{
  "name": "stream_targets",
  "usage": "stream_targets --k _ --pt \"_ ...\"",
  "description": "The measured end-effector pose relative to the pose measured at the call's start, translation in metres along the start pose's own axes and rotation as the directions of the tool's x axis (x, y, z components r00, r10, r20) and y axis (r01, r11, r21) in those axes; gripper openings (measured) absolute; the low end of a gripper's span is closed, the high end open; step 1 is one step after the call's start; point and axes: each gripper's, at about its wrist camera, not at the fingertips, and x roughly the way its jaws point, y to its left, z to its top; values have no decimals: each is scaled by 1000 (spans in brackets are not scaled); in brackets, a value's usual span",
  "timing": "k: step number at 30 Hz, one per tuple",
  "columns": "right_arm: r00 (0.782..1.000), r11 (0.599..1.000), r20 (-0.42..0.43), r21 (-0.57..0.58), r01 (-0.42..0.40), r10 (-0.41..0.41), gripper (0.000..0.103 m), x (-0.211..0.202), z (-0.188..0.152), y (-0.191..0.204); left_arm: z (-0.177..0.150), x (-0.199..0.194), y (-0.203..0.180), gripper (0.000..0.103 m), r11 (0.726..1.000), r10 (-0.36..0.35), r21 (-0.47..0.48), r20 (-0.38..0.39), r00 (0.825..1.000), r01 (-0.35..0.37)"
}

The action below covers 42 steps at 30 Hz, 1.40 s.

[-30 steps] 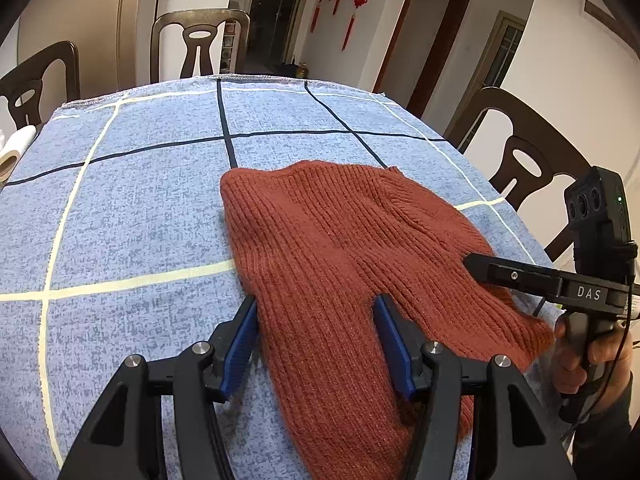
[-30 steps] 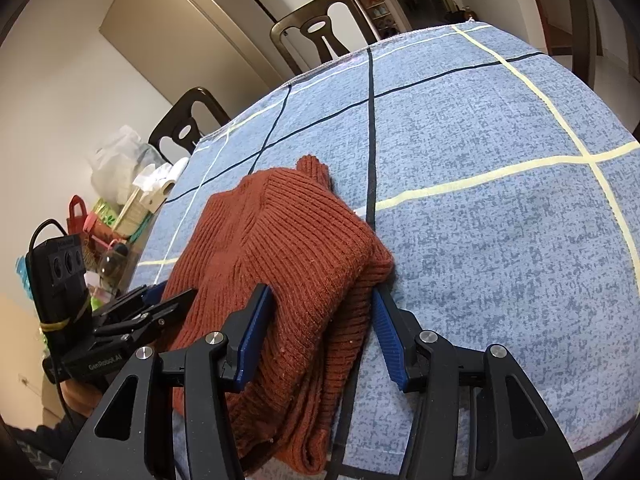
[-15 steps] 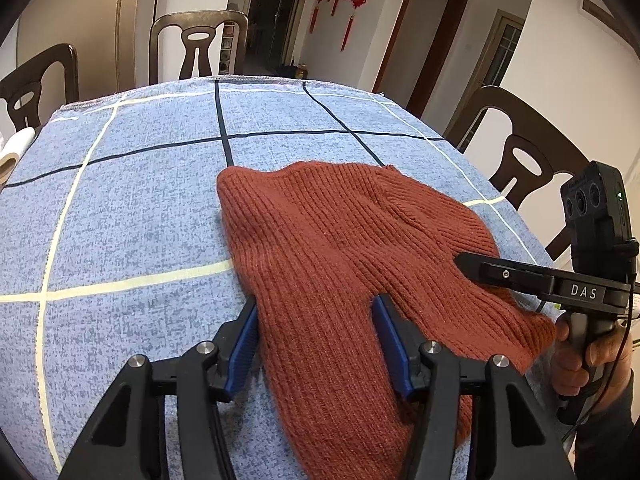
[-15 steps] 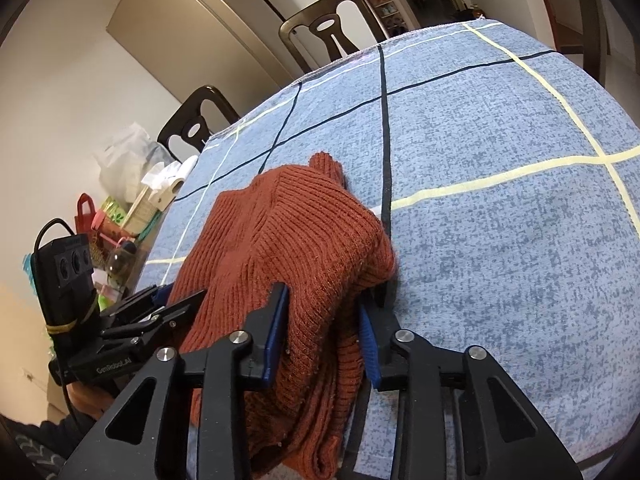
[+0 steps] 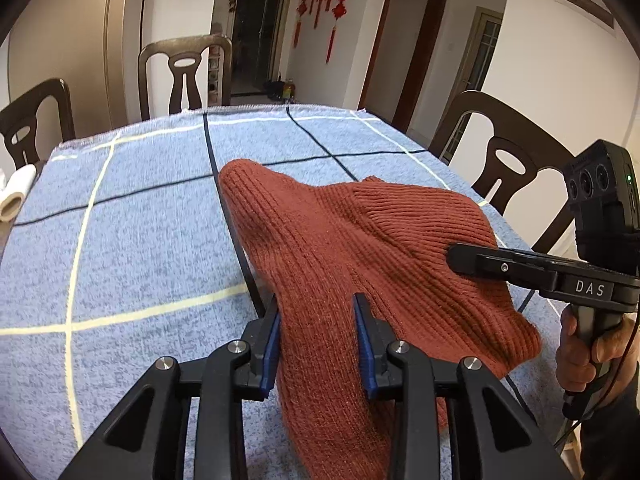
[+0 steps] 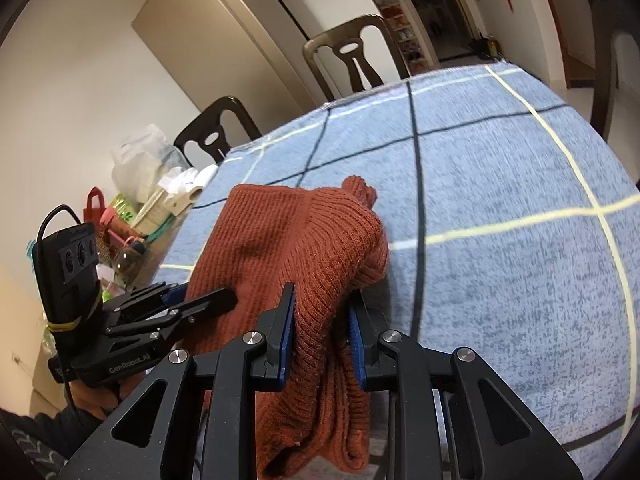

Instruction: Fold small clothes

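Blue checked cloth [image 5: 132, 240] covers the whole table, crossed by dark and pale lines, and I count one rust-red knitted sweater [image 5: 344, 240] on it, lying across the near right part of the cloth. Both of my tongs have just been closing, and each now pinches the sweater's near edge. On the left gripper [image 5: 316, 336] the blue pads press a fold of knit between them, and the fabric rises in a ridge from there toward the far end. On the right gripper [image 6: 322, 336] the jaws stand narrow, squeezed onto a thick bunched roll of the same sweater, which hangs down below the pads. From the left wrist view I see the other tool gripping the sweater's right side, with a hand [image 5: 588, 352] wrapped round its handle. Around the table I count three dark wooden chairs [image 5: 184, 76] in the left wrist view. One white roll [image 5: 18, 188] lies at the far left edge of the table. Beyond that edge, in the right wrist view, bags and boxes [image 6: 140, 196] sit in a heap, too cluttered for me to count, one white plastic bag on top, its contents hidden.
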Motion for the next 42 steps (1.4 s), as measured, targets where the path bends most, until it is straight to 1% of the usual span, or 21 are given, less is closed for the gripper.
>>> stream_targets --k 6,13,18,25,29,31,34,35,37,39,42 --pt "1000 1000 6 -14 -20 20 24 4 5 11 3 -9 7 35 1000 15 10 16 1000 -15" --pt "998 998 6 -38 -57 57 24 18 13 32 7 -21 27 34 999 49 7 39 998 -49" --pt "996 994 -8 -48 -94 93 24 38 22 48 9 -30 51 34 997 74 -17 52 996 -73" --pt "990 990 -45 -44 -135 133 24 76 32 69 13 -40 94 34 995 88 -61 57 994 -85" --pt "987 988 -71 -38 -147 144 24 97 36 76 12 -39 114 34 993 93 -83 54 994 -89" --pt "987 989 -83 -43 -140 136 24 107 38 80 9 -33 125 34 991 90 -99 42 995 -85" --pt "986 992 -118 -30 -120 116 25 126 36 75 -1 -13 142 35 987 82 -141 -9 997 -83" --pt "986 994 -133 -20 -104 100 25 133 35 71 -5 -6 147 36 984 85 -154 -23 996 -87" --pt "985 996 -151 -5 -85 83 29 139 34 64 -9 -3 156 41 979 56 -197 -18 998 -59" --pt "985 997 -154 4 -78 77 31 135 33 60 -11 -8 159 41 973 42 -225 -11 999 -43" --pt "992 999 -120 -30 -45 41 31 120 37 63 -8 -21 155 42 976 84 -204 10 996 -80"
